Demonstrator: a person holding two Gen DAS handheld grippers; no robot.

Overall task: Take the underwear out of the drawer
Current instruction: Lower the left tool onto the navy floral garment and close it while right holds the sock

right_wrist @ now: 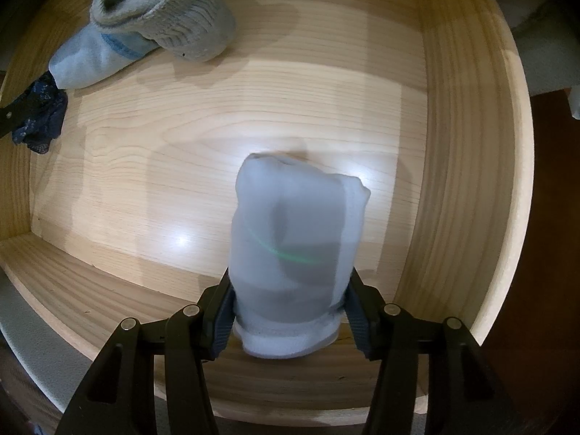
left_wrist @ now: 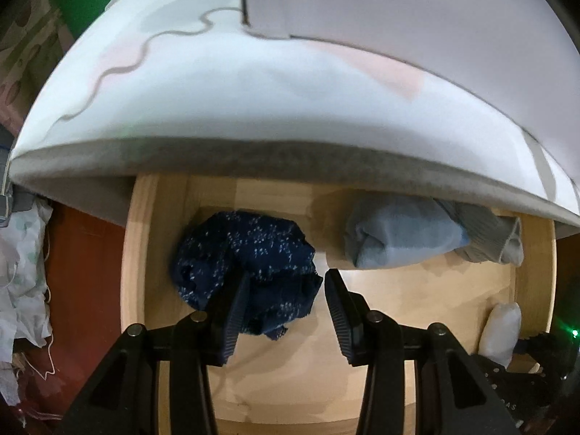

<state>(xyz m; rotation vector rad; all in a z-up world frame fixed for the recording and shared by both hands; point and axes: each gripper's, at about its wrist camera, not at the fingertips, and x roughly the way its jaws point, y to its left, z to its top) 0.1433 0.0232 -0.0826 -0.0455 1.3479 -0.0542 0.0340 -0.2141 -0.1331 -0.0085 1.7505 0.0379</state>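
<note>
Pale wood drawer [right_wrist: 453, 145] sits pulled out under a white mattress edge [left_wrist: 253, 108]. Left gripper [left_wrist: 286, 308]: fingers spread w/ dark blue speckled underwear [left_wrist: 250, 253] bunched just ahead, partly btwn the tips, leaning toward the left finger, not pinched yet. Light blue sock bundle [left_wrist: 398, 235] lies ahead-right. Right gripper [right_wrist: 290, 311] pinches a pale rolled garment [right_wrist: 293, 224], long axis running fwd along the fingers.

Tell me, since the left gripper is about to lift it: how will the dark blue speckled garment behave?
Probably floppy: the dark blue speckled garment lies crumpled in loose folds, so ends may dangle. Likely light, being thin cloth. It shouldn't slip much against the left gripper's ribbed pads.
</note>
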